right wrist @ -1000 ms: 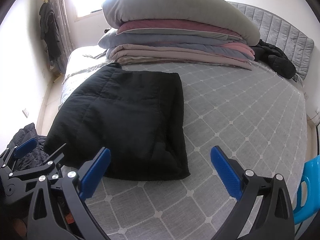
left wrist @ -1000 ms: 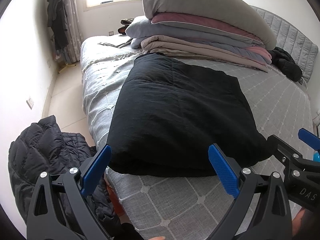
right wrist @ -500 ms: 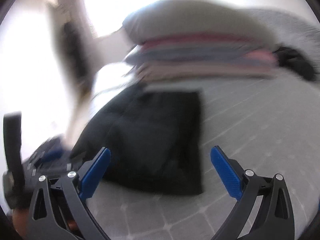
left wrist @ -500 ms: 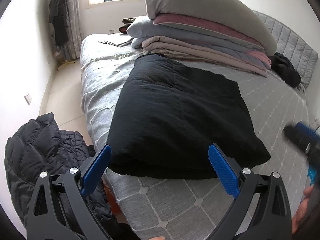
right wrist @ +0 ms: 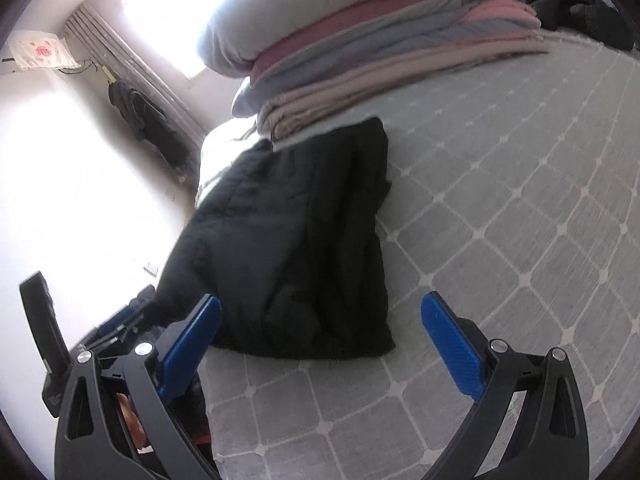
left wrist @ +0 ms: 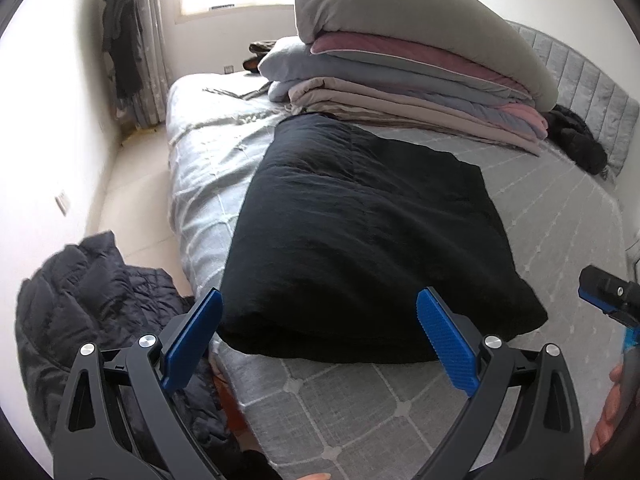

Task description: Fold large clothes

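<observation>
both grippers [left wrist: 318,338] [right wrist: 320,340] gape empty over a grey quilted bed [left wrist: 360,400] bearing a folded black garment [left wrist: 360,240].

Black garment [left wrist: 360,240] on grey bedspread [left wrist: 360,408] (white diamond lattice).

Bare bed [right wrist: 520,240] right of folded black garment [left wrist: 360,240], bedding stack [left wrist: 400,80] seemingly touching behind
</observation>
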Tool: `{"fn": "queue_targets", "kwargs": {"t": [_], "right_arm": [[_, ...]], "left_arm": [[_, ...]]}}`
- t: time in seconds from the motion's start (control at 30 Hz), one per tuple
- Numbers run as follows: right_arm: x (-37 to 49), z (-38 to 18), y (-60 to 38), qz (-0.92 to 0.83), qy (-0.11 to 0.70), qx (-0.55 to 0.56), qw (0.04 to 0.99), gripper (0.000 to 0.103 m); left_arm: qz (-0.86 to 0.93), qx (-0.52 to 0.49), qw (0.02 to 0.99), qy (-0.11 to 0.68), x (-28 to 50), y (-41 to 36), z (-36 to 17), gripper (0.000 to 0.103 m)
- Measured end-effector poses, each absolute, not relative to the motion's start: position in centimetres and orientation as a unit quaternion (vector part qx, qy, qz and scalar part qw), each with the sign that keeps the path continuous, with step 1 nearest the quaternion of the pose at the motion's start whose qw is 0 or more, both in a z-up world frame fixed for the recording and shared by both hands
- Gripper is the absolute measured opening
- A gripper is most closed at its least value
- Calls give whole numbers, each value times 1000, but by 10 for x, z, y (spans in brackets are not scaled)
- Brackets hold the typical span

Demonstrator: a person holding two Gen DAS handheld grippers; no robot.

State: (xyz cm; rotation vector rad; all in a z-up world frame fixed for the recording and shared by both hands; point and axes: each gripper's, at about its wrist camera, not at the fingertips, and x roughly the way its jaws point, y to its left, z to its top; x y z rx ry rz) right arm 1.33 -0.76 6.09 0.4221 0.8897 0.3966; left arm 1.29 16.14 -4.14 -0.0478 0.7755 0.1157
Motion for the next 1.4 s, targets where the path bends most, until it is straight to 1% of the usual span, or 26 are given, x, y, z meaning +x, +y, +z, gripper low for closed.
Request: {"fn": "queue_targets", "kwargs": {"t": [0.17, 0.37, 0.5, 0.87, 0.9, 1.03, 1.17, 1.2, 1.33, 1.4], "right_arm": [[14, 57, 0, 190, 436, 181, 861, 96], [1, 78, 34, 162, 412, 79, 893, 96], [-3, 83, 52, 142, 403, 35, 903, 96], [-9, 85, 55, 137, 401, 35, 905, 96], [-10, 85, 55, 138, 400, 36, 905, 96], [-12, 84, 58, 143, 401, 37, 904, 96], [-17, 84, 59, 147, 401, 38, 904, 96], [-18, 84, 59, 147, 400, 38, 904, 96], [-25, 84, 55, 147, 400, 40, 904, 96], [-28, 84, 50, 144, 397, 43, 905, 96]], "left_arm": [[54, -19, 922, 382, 14, 159, -43, 94], [53, -18, 922, 383, 16, 157, -43, 94], [53, -15, 922, 384, 16, 155, -44, 94], [51, -18, 924, 380, 14, 155, -42, 94], [46, -12, 922, 384, 15, 154, -43, 96], [60, 13, 916, 396, 18, 147, -46, 96], [41, -19, 914, 402, 16, 151, -43, 96], [36, -27, 917, 397, 15, 152, -41, 96], [3, -65, 939, 336, 0, 158, -28, 95], [23, -52, 947, 316, -5, 156, -23, 95]]}}
